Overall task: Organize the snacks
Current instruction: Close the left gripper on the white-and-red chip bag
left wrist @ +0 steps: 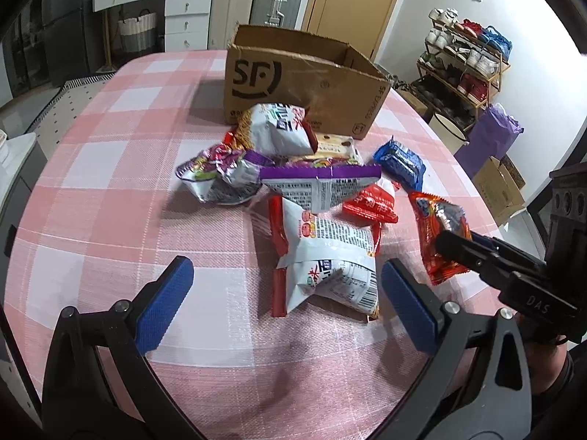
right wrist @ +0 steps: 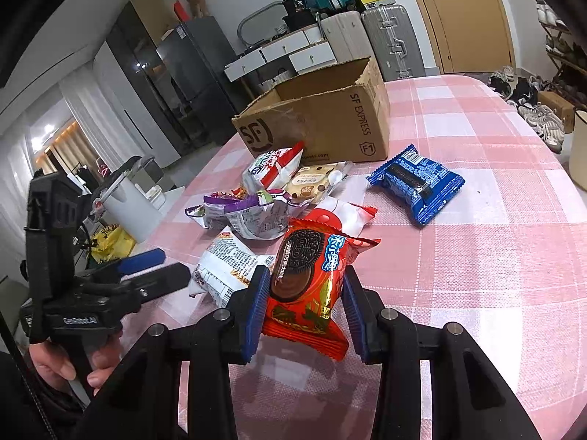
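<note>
Glossy foil cookie packet (right wrist: 306, 286), matt brown cardboard box (left wrist: 293, 80), woven pink checked cloth tablecloth (left wrist: 110, 183), ribbed blue gripper pads (right wrist: 256, 308).

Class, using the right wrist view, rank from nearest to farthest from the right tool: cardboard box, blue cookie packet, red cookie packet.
1. red cookie packet, gripped in the right tool.
2. blue cookie packet, ahead and right.
3. cardboard box, at the back.

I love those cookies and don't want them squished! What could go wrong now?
1. The right gripper pinches the red cookie packet across its middle, so a hard squeeze might crack the cookie.
2. The cardboard box stands behind the snack pile, so a low carry could knock the blue packet or the purple bag.
3. The open left gripper hovers close by, so the two grippers might bump.
</note>
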Demonstrator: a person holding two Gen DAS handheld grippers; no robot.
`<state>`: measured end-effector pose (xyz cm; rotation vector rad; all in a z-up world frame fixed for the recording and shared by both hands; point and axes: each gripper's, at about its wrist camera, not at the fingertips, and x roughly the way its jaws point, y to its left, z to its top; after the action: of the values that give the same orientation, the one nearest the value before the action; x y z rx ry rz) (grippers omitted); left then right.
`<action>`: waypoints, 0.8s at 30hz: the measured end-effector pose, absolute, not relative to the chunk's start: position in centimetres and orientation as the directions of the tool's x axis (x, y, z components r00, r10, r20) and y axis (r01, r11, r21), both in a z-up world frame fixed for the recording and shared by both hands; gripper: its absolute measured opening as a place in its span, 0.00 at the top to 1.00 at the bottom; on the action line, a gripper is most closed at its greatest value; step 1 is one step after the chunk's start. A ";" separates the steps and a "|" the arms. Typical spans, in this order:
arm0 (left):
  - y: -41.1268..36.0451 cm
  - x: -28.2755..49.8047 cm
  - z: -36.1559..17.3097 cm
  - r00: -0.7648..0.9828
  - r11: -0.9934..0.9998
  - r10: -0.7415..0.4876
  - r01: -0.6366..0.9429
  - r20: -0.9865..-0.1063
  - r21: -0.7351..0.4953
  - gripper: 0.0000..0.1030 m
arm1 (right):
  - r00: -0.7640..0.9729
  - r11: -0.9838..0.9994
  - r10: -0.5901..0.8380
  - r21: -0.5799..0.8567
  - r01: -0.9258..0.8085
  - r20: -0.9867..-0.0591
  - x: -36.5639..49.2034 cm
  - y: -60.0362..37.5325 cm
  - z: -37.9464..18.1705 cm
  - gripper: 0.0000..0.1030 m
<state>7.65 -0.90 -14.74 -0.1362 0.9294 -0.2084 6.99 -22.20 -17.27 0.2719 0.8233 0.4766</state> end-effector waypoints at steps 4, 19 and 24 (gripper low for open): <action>-1.3 8.2 -15.4 0.560 0.969 -0.247 0.122 -0.791 -0.216 0.01 | 0.590 0.859 0.508 0.415 -0.298 -0.628 6.9 -22.6 -17.2 0.61; -1.6 9.9 -17.4 0.519 0.956 -0.292 0.123 -0.804 -0.268 0.01 | 0.598 0.859 0.506 0.423 -0.288 -0.622 6.7 -23.2 -17.3 0.61; -2.0 10.4 -17.5 0.507 0.941 -0.337 0.152 -0.793 -0.303 0.07 | 0.598 0.861 0.504 0.423 -0.284 -0.624 6.6 -23.4 -17.4 0.61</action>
<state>10.41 -2.04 -17.52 -0.2041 0.9979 -0.2972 6.63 -23.37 -17.37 0.2938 0.8097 0.4647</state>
